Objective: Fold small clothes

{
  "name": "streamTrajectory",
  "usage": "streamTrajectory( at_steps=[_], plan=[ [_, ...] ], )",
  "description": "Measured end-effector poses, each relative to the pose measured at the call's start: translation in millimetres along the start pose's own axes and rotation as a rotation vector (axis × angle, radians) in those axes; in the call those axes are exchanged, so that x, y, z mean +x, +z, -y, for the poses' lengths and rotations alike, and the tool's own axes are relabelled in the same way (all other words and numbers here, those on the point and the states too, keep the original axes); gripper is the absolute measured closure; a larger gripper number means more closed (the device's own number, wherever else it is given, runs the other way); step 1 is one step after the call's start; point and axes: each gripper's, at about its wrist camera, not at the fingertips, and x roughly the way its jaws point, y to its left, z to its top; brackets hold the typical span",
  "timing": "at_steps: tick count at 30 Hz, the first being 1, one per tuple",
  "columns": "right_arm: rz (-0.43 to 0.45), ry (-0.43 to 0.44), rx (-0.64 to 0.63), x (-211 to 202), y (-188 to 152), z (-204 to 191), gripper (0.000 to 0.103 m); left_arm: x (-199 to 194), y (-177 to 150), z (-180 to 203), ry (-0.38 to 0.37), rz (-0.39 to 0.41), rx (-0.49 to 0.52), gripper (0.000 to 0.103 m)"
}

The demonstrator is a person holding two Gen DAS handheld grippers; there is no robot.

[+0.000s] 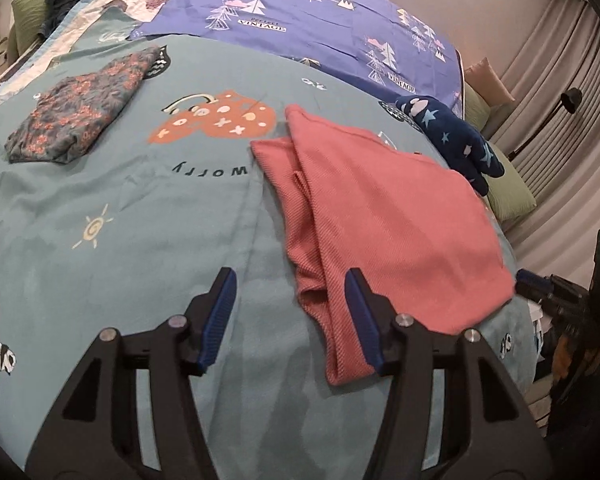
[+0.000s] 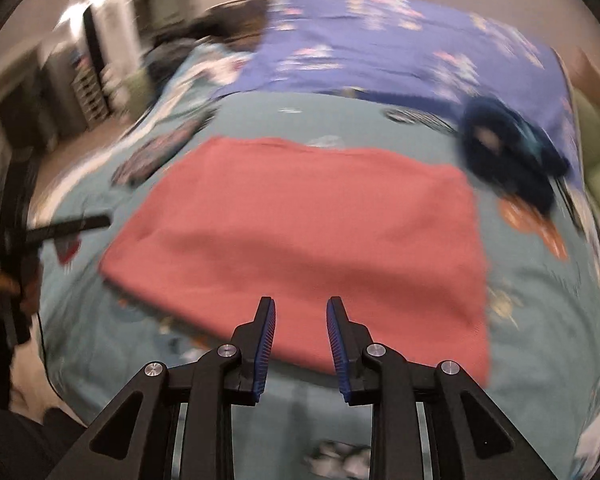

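Pink garment (image 1: 388, 216) lies folded flat on the teal bedspread (image 1: 100, 200), layered edge toward the left gripper (image 1: 292, 320); judging by that, 1 fold is done. Left tongs stand wide, nothing between the pads, right-hand pad over the garment's near corner. Right gripper (image 2: 301, 340) hangs above the near edge, tongs narrow but parted, empty; view is blurred. Floral piece (image 1: 80, 116) sits folded well apart, likely finished. Navy star item (image 1: 452, 140) waits beside the pink one, probably next.
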Motion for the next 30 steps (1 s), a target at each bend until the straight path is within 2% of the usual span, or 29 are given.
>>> streamTrajectory(
  at_steps=[7, 20, 24, 27, 30],
  plan=[
    [-0.007, 0.021, -0.127, 22, 7, -69, 0.076, -6, 0, -3, -0.017, 0.006, 0.003, 0.045],
    [-0.033, 0.025, -0.17, 41, 9, -104, 0.069, 1, 15, -13, -0.064, 0.018, -0.009, 0.042],
    [-0.034, 0.027, -0.192, 45, 8, -113, 0.067, 7, 23, -16, -0.088, 0.011, -0.016, 0.037],
    [-0.022, 0.041, -0.226, 46, 5, -123, 0.062, 15, 30, -17, -0.111, -0.006, -0.015, 0.037],
    [0.001, 0.053, -0.308, 48, -1, -141, 0.051, 29, 39, -17, -0.154, -0.038, -0.022, 0.034]
  ],
)
